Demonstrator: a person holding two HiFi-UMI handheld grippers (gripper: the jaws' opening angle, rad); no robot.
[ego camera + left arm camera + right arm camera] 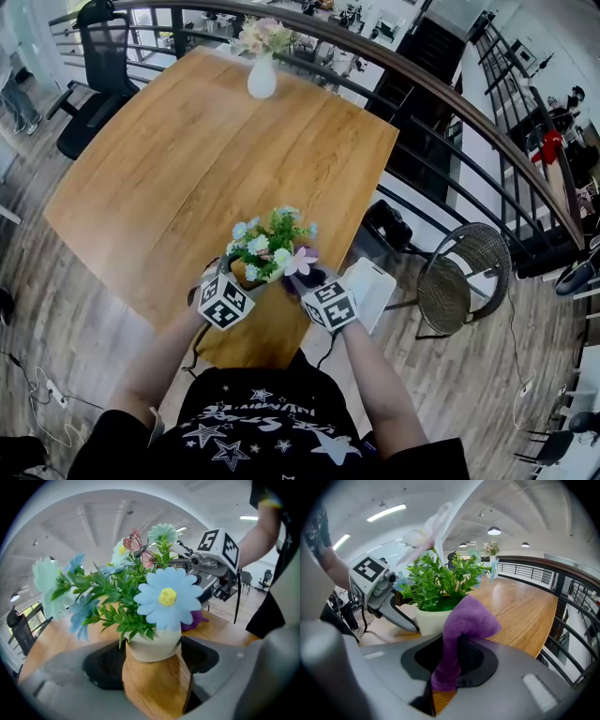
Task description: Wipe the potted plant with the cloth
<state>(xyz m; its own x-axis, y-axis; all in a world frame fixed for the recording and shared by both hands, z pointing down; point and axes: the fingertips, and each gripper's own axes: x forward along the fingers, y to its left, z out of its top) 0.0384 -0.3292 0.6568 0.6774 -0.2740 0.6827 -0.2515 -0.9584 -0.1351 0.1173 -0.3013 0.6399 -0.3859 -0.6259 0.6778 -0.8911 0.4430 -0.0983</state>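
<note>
A person is holding two grippers over a table [206,150]. The plant [270,246] is standing near the table's near edge. The left gripper [152,660] is straddling the pot [152,646], its jaws spread and sitting close beside the pot's sides without clearly clamping it. The right gripper [454,667] is pinching a purple cloth [464,620], which is hanging just beside the leaves.

Likely risks: if the cloth is pushing while the pot is standing unclamped, the pot may be sliding or tipping towards the edge. The cloth may also be snagging a flower, or slipping from its pinch.

The gripper cubes are showing only black-and-white squares. The shirt print is showing stars and lettering too small to read.
</note>
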